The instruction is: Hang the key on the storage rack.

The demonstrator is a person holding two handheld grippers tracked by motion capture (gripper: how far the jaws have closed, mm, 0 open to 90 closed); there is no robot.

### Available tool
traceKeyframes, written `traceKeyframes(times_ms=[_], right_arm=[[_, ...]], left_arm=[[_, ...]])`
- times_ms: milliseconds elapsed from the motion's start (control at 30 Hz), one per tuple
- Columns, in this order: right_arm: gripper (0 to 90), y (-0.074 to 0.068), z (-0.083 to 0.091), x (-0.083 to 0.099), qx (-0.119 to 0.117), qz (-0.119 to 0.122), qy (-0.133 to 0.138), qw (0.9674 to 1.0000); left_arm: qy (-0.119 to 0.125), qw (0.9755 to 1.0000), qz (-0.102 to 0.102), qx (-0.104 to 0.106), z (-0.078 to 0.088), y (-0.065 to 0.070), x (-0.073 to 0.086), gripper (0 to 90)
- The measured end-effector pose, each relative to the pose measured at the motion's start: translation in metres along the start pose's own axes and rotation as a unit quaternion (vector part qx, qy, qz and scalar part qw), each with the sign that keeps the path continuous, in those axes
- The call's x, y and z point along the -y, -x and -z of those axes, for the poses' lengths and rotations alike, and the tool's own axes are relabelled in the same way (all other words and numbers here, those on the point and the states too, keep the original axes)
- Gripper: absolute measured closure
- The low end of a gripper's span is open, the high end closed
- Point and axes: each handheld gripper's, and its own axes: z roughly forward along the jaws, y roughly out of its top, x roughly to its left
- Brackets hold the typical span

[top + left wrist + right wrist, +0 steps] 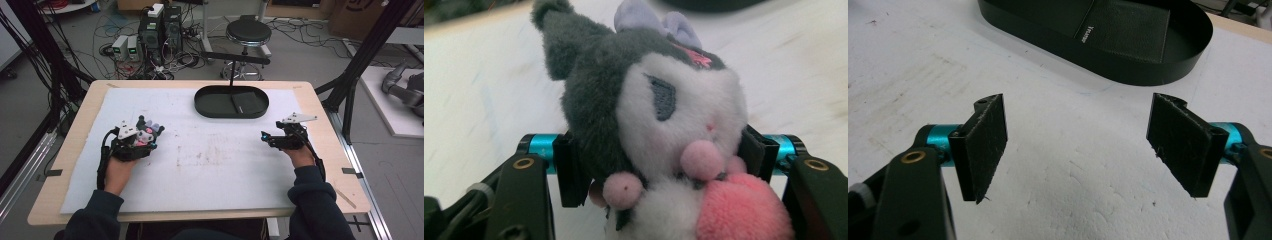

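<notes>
**Even light, soft close-up**

Bright, diffuse overhead light falls on the white surface; shadows are faint. The high view is slightly grainy. In the left gripper view the plush toy is soft-focused, the background blurred. The right gripper view is sharp.

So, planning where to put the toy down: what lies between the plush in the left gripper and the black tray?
Nothing: in the high view only bare white mat runs from the plush toy in the left gripper to the black tray.
</notes>
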Motion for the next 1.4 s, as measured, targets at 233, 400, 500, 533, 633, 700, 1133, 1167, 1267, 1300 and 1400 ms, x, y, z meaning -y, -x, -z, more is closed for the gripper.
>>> traceKeyframes(times_ms=[233, 400, 500, 533, 633, 700, 1133, 1167, 1267, 1300, 1400], right_arm=[[24.6, 0.0, 0.001, -0.001, -0.003, -0.004, 0.008, 1.0], [24.8, 0.001, 0.002, -0.002, -0.007, -0.006, 0.015, 0.9998], [24.9, 0.001, 0.003, -0.002, -0.009, -0.004, 0.019, 0.9998], [25.0, 0.001, 0.003, -0.002, -0.01, -0.005, 0.02, 0.9997], [25.0, 0.001, 0.003, -0.002, -0.013, -0.005, 0.024, 0.9996], [25.1, 0.001, 0.004, -0.003, -0.014, -0.006, 0.029, 0.9995], [25.3, 0.004, 0.006, -0.004, -0.023, -0.015, 0.043, 0.9987], [25.3, 0.004, 0.006, -0.004, -0.024, -0.016, 0.044, 0.9986], [25.3, 0.004, 0.008, -0.004, -0.026, -0.017, 0.045, 0.9985], [25.3, 0.004, 0.009, -0.003, -0.026, -0.019, 0.048, 0.9984], [25.3, 0.004, 0.01, -0.003, -0.026, -0.02, 0.048, 0.9983]], left_arm=[[0.071, 0.9906, -0.021, 0.115, 0.005, 0.004, -0.024, 38.2], [0.073, 0.987, 0.001, 0.143, -0.003, -0.001, -0.056, 38.2], [0.077, 0.9852, 0.001, 0.153, -0.011, -0.004, -0.077, 38.2], [0.08, 0.9842, 0.004, 0.158, -0.014, -0.005, -0.083, 38.2], [0.082, 0.9813, 0.006, 0.174, -0.025, -0.007, -0.101, 38.2], [0.079, 0.9806, 0.003, 0.179, -0.032, -0.007, -0.112, 38.2], [0.052, 0.98, -0.018, 0.191, -0.102, -0.005, -0.179, 38.2], [0.046, 0.9807, -0.019, 0.189, -0.108, -0.006, -0.182, 38.2], [0.039, 0.9809, -0.014, 0.19, -0.122, -0.008, -0.19, 38.2], [0.037, 0.9812, -0.014, 0.189, -0.127, -0.009, -0.192, 38.2], [0.035, 0.9819, -0.007, 0.186, -0.137, -0.015, -0.201, 38.2]])
